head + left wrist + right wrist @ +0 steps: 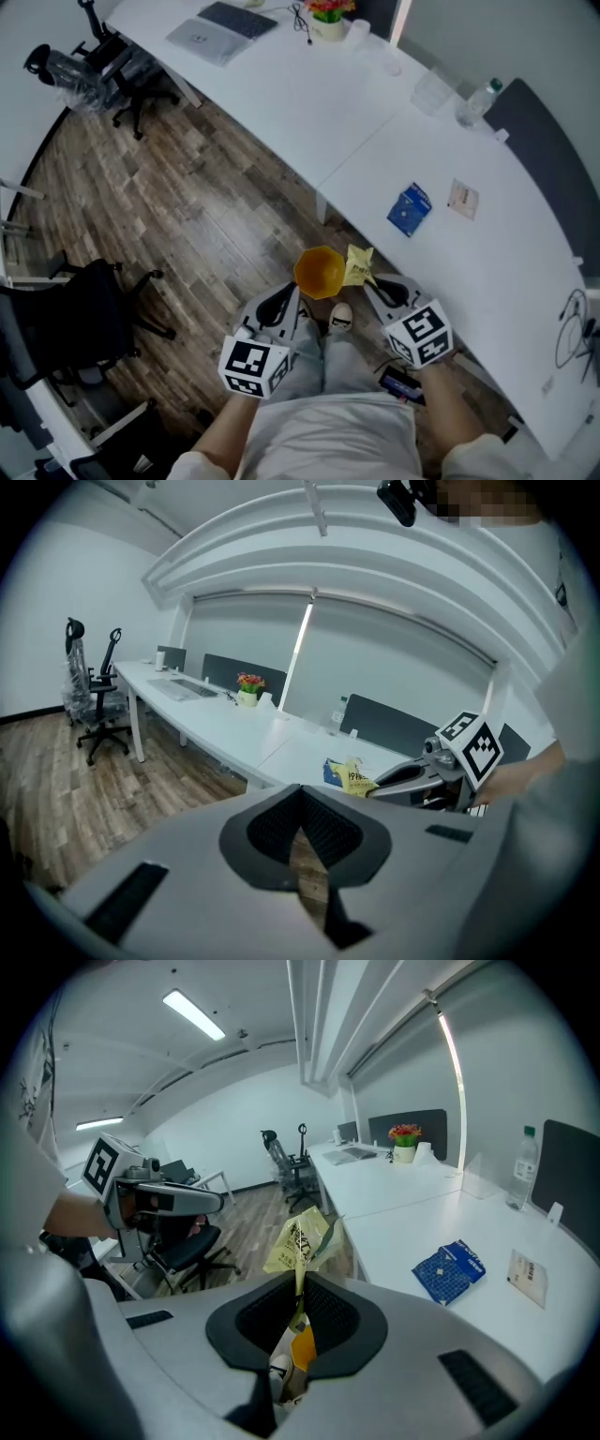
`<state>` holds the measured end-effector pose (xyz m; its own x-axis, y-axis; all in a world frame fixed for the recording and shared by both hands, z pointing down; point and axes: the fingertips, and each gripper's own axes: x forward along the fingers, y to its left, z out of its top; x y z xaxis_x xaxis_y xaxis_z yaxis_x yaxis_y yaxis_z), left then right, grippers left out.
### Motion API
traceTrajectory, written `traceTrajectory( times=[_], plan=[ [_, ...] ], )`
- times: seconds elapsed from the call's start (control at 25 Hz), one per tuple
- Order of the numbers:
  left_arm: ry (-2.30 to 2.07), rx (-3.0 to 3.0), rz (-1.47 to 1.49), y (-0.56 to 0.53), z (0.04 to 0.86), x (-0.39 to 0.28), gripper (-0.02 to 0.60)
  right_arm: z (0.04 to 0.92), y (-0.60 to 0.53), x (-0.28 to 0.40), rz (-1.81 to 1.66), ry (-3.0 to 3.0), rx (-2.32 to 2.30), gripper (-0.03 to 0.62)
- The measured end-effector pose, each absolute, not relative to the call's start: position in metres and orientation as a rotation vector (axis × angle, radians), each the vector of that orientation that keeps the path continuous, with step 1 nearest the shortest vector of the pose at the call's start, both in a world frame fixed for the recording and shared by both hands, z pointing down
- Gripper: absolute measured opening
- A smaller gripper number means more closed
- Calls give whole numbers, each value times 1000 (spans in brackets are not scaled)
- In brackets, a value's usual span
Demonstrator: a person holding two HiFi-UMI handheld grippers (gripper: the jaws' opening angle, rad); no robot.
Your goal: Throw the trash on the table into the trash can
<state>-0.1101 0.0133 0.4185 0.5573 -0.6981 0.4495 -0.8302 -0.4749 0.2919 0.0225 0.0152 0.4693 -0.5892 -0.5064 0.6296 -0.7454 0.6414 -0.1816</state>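
Note:
An orange trash can (319, 272) stands on the wood floor just in front of the person's feet, beside the white table (525, 281). My right gripper (367, 279) (300, 1279) is shut on a crumpled yellow wrapper (357, 265) (300, 1239), held next to the can's right rim. My left gripper (292, 292) (300, 791) hovers at the can's near left side, its jaws together with nothing between them. A blue packet (410, 208) (449, 1272) and a small card (462, 198) lie on the table. A slice of the orange can (302, 1349) shows below the right jaws.
A black office chair (75, 319) stands at the left and more chairs (103, 66) at the far left. On the table's far end are a laptop (220, 28), a potted plant (328, 17), a water bottle (478, 101) and cables (572, 328).

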Motion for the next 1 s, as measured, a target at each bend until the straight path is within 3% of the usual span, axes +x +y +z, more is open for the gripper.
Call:
traceTrajectory(
  times=[1.0],
  plan=[
    [-1202,2092,464,21,686,-125,0,766,27,-13,749,-2140,776,51]
  ],
)
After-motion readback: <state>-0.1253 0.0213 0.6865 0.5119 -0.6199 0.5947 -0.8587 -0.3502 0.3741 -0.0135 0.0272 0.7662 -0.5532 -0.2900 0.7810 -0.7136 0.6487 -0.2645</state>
